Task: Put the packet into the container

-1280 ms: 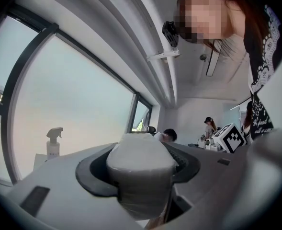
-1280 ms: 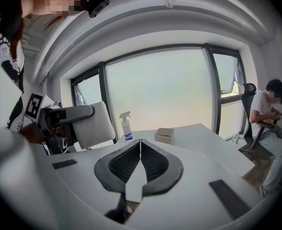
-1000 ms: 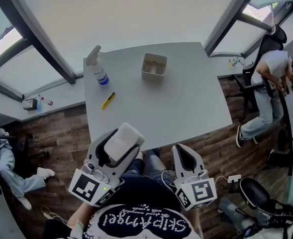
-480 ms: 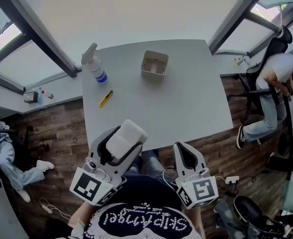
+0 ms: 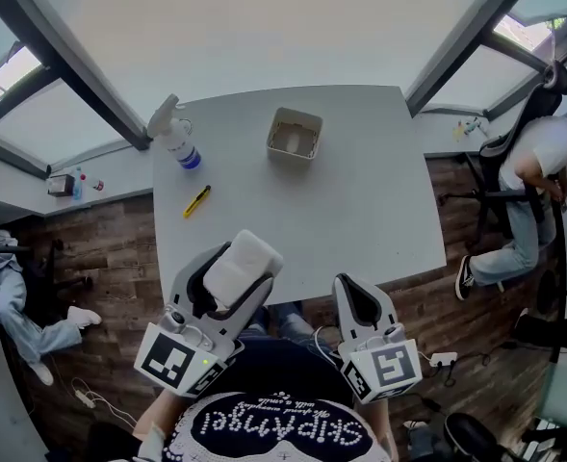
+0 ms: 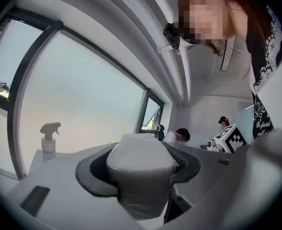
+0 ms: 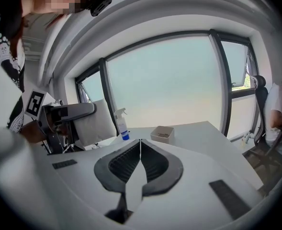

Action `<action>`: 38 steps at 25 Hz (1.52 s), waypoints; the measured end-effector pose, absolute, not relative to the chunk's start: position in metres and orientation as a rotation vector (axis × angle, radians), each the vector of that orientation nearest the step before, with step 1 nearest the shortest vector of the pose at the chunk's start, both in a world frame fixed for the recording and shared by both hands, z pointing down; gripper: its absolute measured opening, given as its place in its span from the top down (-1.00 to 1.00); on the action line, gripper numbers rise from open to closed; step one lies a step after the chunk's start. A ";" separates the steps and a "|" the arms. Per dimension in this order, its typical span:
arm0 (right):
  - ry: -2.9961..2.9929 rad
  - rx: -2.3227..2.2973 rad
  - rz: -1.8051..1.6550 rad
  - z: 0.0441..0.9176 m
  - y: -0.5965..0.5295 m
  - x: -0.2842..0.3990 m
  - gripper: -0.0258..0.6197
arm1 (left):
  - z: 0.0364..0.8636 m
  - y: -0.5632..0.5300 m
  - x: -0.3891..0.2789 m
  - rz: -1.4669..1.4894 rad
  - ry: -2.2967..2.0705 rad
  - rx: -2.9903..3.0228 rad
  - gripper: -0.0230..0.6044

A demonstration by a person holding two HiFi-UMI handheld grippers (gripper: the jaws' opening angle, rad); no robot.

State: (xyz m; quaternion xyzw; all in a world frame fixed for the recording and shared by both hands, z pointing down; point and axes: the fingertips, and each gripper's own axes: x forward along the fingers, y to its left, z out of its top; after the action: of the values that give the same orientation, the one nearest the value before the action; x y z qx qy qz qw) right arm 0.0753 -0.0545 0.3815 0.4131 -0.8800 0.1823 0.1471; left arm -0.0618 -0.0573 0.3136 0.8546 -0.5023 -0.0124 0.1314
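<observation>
The packet (image 5: 244, 258) is clamped in the left tongs (image 5: 233, 279), off the worktop's (image 5: 360, 210) near edge — best carried level over the far container (image 5: 295, 135), then released low; the right tongs (image 5: 352, 303) are pressed together, empty.

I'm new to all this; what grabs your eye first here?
The left gripper clamps a puffy white packet by the near edge of the grey table. Beside it, the right gripper is shut and empty. Far across sits a small open container, a spray bottle to its left.
</observation>
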 end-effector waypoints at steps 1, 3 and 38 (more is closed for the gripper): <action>-2.535 1.184 0.522 0.381 -0.059 0.077 0.87 | 0.313 -0.061 -0.059 -0.039 -1.462 2.481 0.05; -2.542 1.176 0.515 0.381 -0.067 0.081 0.87 | 0.313 -0.069 -0.055 -0.046 -1.474 2.478 0.05; -2.579 1.095 0.435 0.368 -0.099 0.070 0.87 | 0.304 -0.095 -0.060 -0.117 -1.543 2.467 0.05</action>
State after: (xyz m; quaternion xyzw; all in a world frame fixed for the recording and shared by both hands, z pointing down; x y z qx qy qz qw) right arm 0.0699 -0.0989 0.3679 0.3817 -0.8990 0.1516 0.1522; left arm -0.0602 -0.0954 0.3037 0.8415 -0.5265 -0.0400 0.1144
